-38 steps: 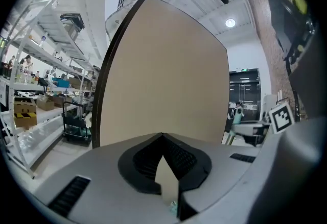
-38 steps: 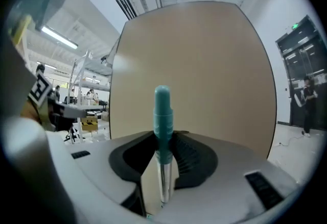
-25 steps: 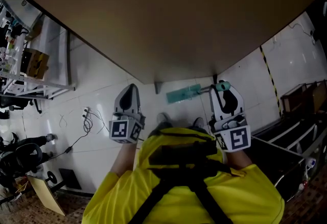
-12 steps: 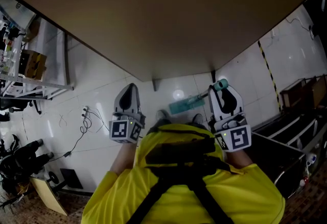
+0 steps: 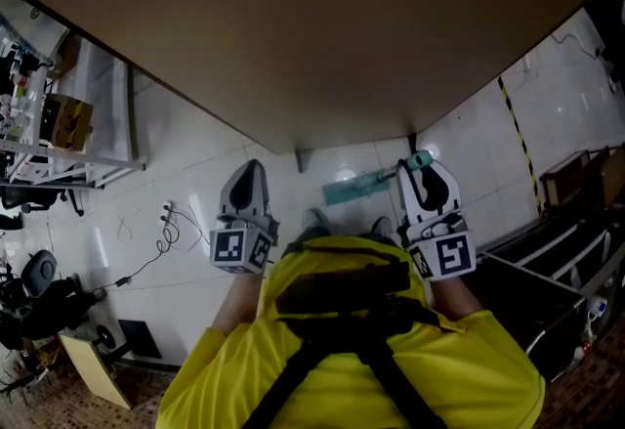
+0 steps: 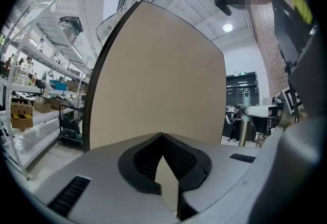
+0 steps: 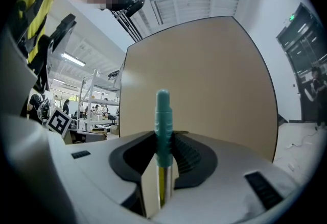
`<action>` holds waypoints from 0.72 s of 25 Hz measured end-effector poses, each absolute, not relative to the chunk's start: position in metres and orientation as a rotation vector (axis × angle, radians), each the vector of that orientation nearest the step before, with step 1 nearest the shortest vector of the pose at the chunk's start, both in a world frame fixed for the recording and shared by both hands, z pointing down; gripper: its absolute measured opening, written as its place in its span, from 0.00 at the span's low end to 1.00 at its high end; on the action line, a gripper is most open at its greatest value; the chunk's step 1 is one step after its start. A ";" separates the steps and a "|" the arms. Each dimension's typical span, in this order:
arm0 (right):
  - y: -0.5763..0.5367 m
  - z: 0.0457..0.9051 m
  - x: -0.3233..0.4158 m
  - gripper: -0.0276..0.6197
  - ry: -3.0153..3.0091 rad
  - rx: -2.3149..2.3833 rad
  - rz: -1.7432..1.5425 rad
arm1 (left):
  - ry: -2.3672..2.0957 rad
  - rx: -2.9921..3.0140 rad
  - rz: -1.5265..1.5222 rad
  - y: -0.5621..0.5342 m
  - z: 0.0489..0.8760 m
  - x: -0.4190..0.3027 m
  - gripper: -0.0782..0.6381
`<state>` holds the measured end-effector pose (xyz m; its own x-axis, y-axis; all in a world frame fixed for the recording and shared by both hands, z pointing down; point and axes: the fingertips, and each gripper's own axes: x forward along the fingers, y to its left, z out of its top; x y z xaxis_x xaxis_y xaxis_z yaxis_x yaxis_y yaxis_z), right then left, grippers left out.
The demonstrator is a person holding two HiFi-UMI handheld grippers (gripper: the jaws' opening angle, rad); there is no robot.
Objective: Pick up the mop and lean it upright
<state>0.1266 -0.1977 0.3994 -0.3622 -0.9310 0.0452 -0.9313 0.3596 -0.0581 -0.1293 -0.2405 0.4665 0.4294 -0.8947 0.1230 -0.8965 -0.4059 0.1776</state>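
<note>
The mop hangs from my right gripper [image 5: 422, 179], which is shut on the pole just below the teal handle grip [image 5: 419, 161]. Its teal mop head [image 5: 354, 187] is low down by the white tiled floor, near the foot of a big tan panel [image 5: 293, 36]. In the right gripper view the teal grip [image 7: 163, 123] stands upright between the jaws of the right gripper [image 7: 163, 139], and the panel [image 7: 204, 75] fills the background. My left gripper [image 5: 246, 181] is held to the left, holding nothing. In its own view the left gripper [image 6: 164, 141] has its jaws a narrow way apart.
The person's yellow top and black straps [image 5: 342, 339] fill the bottom middle, with shoes [image 5: 312, 222] just above. Metal shelving [image 5: 68, 158] stands at the left. A cable [image 5: 168, 227] lies on the tiles. A dark frame [image 5: 557, 251] is at the right and a yellow-black floor stripe [image 5: 515, 139] behind it.
The mop head swung a little toward me and back again. My right gripper with the handle drifted slightly left. The left gripper stayed put.
</note>
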 end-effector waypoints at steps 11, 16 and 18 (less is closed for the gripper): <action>-0.293 0.533 0.119 0.21 -2.462 1.734 0.244 | -1.559 2.428 0.035 -0.249 0.484 -0.135 0.11; -0.335 0.572 0.111 0.21 -2.426 1.735 0.255 | -1.557 2.411 0.065 -0.246 0.489 -0.141 0.11; -0.353 0.592 0.110 0.21 -2.396 1.729 0.273 | -1.563 2.404 0.073 -0.246 0.492 -0.144 0.11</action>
